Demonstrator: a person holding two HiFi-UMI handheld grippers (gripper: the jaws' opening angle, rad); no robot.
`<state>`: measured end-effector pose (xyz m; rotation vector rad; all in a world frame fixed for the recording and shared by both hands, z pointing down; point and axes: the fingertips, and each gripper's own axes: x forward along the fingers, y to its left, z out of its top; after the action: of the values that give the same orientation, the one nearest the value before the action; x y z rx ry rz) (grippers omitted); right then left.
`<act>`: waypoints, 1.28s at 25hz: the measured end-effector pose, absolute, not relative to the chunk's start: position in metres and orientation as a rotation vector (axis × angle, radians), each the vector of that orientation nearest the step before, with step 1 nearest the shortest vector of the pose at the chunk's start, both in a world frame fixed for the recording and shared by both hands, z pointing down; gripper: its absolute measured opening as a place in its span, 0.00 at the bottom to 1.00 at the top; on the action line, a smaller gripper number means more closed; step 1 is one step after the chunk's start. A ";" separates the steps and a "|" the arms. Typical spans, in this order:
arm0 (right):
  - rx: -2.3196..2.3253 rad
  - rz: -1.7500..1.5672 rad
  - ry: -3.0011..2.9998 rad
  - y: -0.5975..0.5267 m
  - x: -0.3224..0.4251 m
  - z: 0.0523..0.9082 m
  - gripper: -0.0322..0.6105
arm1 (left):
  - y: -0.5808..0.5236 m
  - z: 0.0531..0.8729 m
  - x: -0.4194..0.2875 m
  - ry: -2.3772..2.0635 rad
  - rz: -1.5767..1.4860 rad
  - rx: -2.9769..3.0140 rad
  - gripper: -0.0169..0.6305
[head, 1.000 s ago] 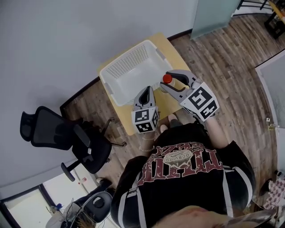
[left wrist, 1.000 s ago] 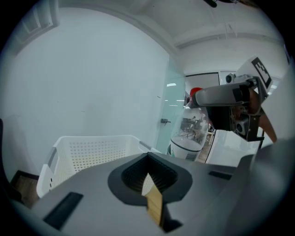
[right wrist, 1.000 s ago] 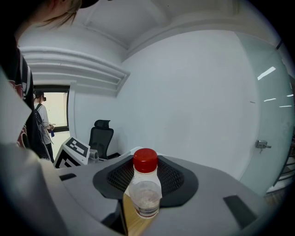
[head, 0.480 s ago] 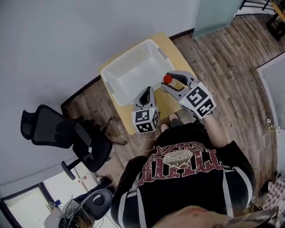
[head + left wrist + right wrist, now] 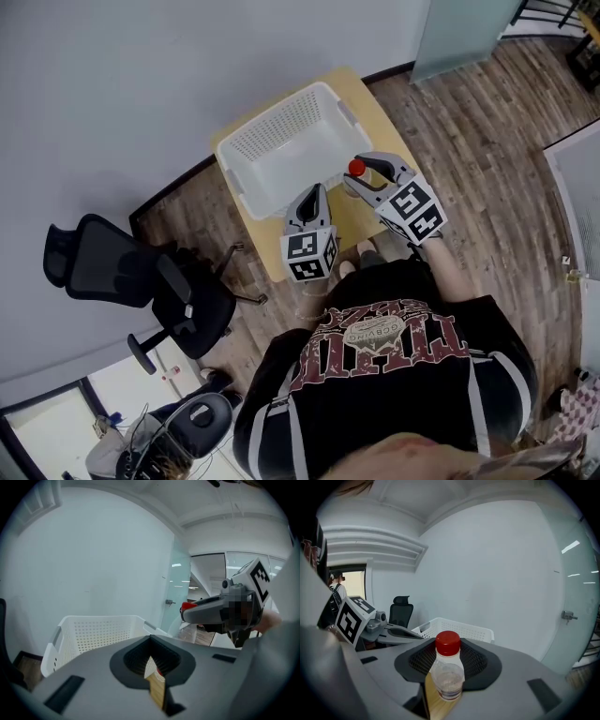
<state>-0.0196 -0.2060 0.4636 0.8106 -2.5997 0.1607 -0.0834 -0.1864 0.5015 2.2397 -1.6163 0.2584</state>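
A: What does the right gripper (image 5: pixel 359 174) have?

B: A small clear bottle (image 5: pixel 448 672) with a red cap (image 5: pixel 447 643). The jaws are open only as wide as the bottle and press on its body from both sides, below the cap. The bottle stands upright. I think the hold is on the body because the flat pads get more surface there than on the narrow neck.

A: And the left gripper (image 5: pixel 312 193)?

B: Its jaws are pressed together and nothing is between them. It hangs just beside the right one, pointing the same way, toward the white basket (image 5: pixel 228 159).

A: Where is the bottle, exactly?

B: In the air, over the near right side of the basket rim. It does not touch the basket or the table (image 5: pixel 364 97).

A: Which picture tells you that?

B: The head view. Only there can I see that the basket covers most of the small table and that a strip of bare top lies on the person's side. But there the bottle is almost only a red dot. The right gripper view shows its clear body and the hold on it. Both it and the head view show the office chair (image 5: pixel 400 615). The left gripper view shows its own closed jaws, which the head view cannot make certain.
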 end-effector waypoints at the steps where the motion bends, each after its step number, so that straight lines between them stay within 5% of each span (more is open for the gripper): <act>1: 0.809 0.164 -2.595 -0.206 -0.020 0.466 0.31 | -0.186 0.502 -0.084 -1.617 0.257 2.238 0.07; 32: 0.813 0.244 -2.549 -0.216 -0.021 0.541 0.31 | -0.182 0.510 -0.087 -1.625 0.283 2.216 0.07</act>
<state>-0.0212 -0.2159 0.5411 0.8128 -2.5494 0.2440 -0.0873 -0.1815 0.5101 2.2157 -1.6245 0.2832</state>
